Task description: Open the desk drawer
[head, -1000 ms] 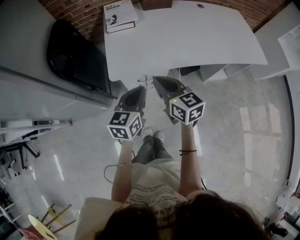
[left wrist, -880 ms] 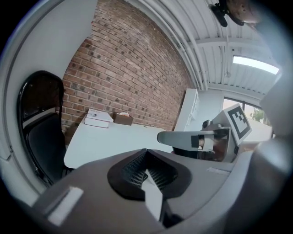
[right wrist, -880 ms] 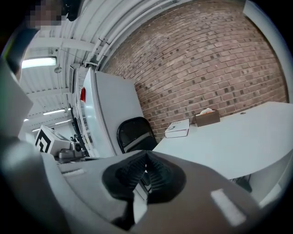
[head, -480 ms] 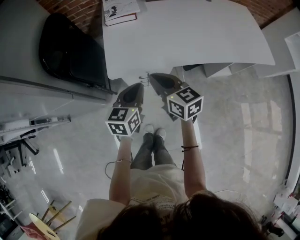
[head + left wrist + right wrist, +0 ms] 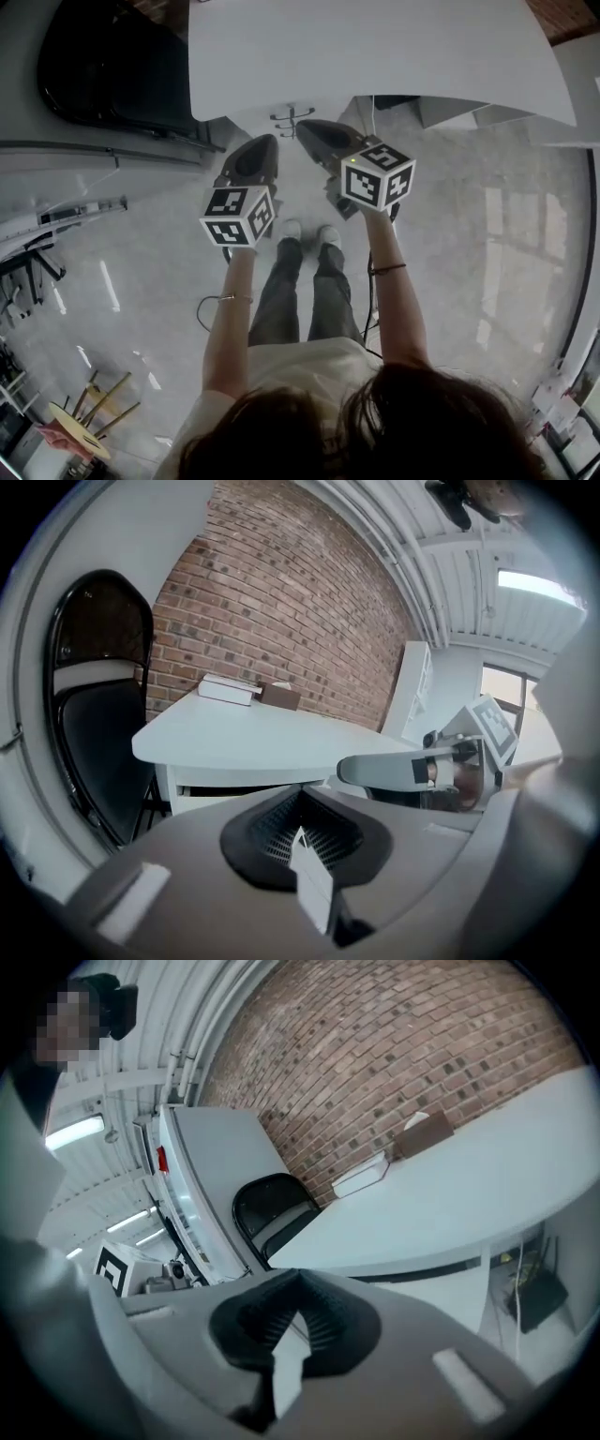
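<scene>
At six o'clock in the head view, arms stretched forward over the legs. Just ahead, left gripper point(image 5: 264, 145) and right gripper point(image 5: 309, 129) side by side, both clenched on nothing, tips just short of the near edge, probably held low to get underneath. Beyond, at twelve o'clock, desk point(image 5: 375, 56); drawer point(image 5: 225, 799) tucked under its top, apparently closed, untouched. Farther back at ten o'clock, black chair point(image 5: 94, 56).

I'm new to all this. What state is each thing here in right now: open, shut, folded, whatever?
Left gripper: shut, nothing between the jaws.
Right gripper: shut, nothing between the jaws.
Drawer: looks closed.
Folding chair: unfolded, seat empty.
Book: closed, lying flat on the desk.
</scene>
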`<state>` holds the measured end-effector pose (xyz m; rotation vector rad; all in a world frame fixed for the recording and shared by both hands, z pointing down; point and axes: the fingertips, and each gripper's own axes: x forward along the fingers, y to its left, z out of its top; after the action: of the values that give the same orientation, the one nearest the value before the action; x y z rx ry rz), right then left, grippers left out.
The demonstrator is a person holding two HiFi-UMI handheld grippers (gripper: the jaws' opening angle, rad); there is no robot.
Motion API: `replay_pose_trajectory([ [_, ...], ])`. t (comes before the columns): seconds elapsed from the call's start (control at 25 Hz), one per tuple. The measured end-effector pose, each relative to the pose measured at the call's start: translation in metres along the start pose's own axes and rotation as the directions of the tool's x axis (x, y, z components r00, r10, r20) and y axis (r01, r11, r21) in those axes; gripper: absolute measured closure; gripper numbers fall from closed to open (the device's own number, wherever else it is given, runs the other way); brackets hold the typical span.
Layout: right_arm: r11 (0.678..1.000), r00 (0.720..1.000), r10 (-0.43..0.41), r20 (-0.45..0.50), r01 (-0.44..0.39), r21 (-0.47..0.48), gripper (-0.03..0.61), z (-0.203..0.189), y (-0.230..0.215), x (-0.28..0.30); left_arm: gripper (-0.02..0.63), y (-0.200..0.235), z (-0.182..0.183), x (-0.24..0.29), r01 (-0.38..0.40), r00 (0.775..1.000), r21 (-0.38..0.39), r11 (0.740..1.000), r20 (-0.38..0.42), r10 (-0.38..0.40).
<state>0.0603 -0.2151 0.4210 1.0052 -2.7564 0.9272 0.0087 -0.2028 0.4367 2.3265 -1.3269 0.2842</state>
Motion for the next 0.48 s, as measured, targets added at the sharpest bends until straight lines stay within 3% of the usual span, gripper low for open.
replay_pose_trajectory([
  [0.2, 0.983, 0.997, 0.023, 0.077, -0.037, 0.177, 0.577, -0.022, -0.036, 0.004, 0.614, 0.006, -0.030, 0.020, -0.084, 0.996, -0.028, 0.996, 0.029, 0.085],
  [0.48, 0.931, 0.991, 0.010, 0.131, -0.057, 0.362, 0.575, -0.060, -0.081, 0.012, 0.614, 0.005, -0.065, 0.040, -0.116, 0.992, -0.027, 0.993, 0.040, 0.117],
])
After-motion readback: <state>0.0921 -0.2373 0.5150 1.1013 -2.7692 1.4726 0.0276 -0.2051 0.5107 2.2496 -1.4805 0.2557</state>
